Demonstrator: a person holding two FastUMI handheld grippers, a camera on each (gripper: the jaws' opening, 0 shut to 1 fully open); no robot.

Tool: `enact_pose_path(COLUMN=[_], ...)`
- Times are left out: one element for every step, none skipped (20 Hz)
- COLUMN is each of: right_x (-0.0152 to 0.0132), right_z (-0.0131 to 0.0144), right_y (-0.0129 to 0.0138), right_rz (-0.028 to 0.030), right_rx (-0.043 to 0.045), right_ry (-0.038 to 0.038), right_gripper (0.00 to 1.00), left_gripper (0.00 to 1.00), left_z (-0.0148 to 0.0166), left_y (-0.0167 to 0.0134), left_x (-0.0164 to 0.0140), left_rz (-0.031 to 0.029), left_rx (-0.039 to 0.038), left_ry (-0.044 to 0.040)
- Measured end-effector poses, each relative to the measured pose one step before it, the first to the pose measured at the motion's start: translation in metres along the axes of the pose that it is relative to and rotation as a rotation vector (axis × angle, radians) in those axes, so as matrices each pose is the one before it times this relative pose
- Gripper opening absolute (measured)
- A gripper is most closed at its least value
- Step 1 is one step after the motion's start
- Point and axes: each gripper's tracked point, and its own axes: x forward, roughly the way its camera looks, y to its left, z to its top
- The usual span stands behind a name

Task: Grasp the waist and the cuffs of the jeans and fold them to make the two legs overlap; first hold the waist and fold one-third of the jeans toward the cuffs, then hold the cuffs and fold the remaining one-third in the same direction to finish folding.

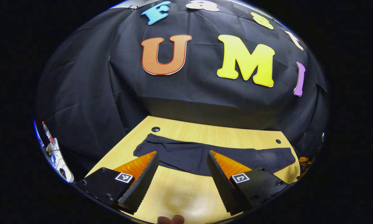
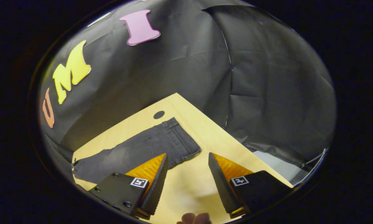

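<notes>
Black cloth walls close in a pale wooden table [image 1: 180, 193], and we work above it. Our left gripper [image 1: 181, 166] hangs with its 2 fingers spread wide and nothing between them; past the tips, toward 12 o'clock, the dark jeans [image 1: 205, 155] lie in a long narrow strip across the table. Our right gripper [image 2: 186, 166] is likewise wide open and empty, with the waist [image 2: 177, 137] lying just beyond its left finger at about 11 o'clock and the legs running off toward 9. As we judge it, the legs may already overlap, since the strip looks one leg wide, though we cannot tell for sure. Neither third is folded yet: both the waist fold and the cuff fold remain.
</notes>
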Motion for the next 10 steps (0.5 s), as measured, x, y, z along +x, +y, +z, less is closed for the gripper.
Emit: enact_pose_path(right_x=[0.01232,0.01215,0.00877,0.00803,0.00560,0.00318,0.00447,-0.00069,0.00100,0.00092], right_z=[0.00095,0.00141,0.00139,-0.00069,-0.00285,-0.00256,-0.00023,-0.00095,-0.00141,-0.00205], right_y=[-0.00106,-0.00019,0.00107,0.00295,0.00273,0.00085,0.00073,0.00101,-0.00036,-0.00050], right_rz=[0.00514,0.00379,0.00531,0.00962,0.00500,0.00250,0.00438,0.00697,0.00566,0.00583], right_rx=[-0.00213,-0.00531,-0.00373,-0.00273,-0.00856,-0.01491,-0.01139,-0.00514,-0.01453,-0.02296], right_ry=[-0.00251,-0.00048,-0.00017,0.00356,0.00799,0.00499,0.00131,-0.00033,0.00143,0.00763], right_gripper=[0.81,0.81,0.81,0.81,0.81,0.81,0.81,0.81,0.81,0.81], left_gripper=[0.99,0.99,0.99,0.99,0.99,0.99,0.99,0.99,0.99,0.99], left_z=[-0.00157,-0.00139,-0.00018,0.00030,-0.00102,-0.00129,-0.00171,-0.00187,-0.00126,-0.00168], left_y=[-0.00356,-0.00182,-0.00041,-0.00086,-0.00148,-0.00129,-0.00107,-0.00116,-0.00119,-0.00124], left_x=[0.00024,-0.00123,-0.00050,-0.00101,-0.00127,-0.00033,-0.00114,-0.00057,0.00105,-0.00020], left_rz=[0.00283,0.01012,0.00785,0.00558,0.00323,0.00368,0.00225,0.00003,0.00110,-0.00144], left_rx=[-0.00182,0.00525,0.00452,0.00149,-0.00162,-0.00235,-0.00341,-0.00139,-0.00304,-0.00382], left_ry=[0.00814,0.00853,0.00344,0.00478,0.00502,0.00742,0.00619,0.00611,0.00439,0.00476])
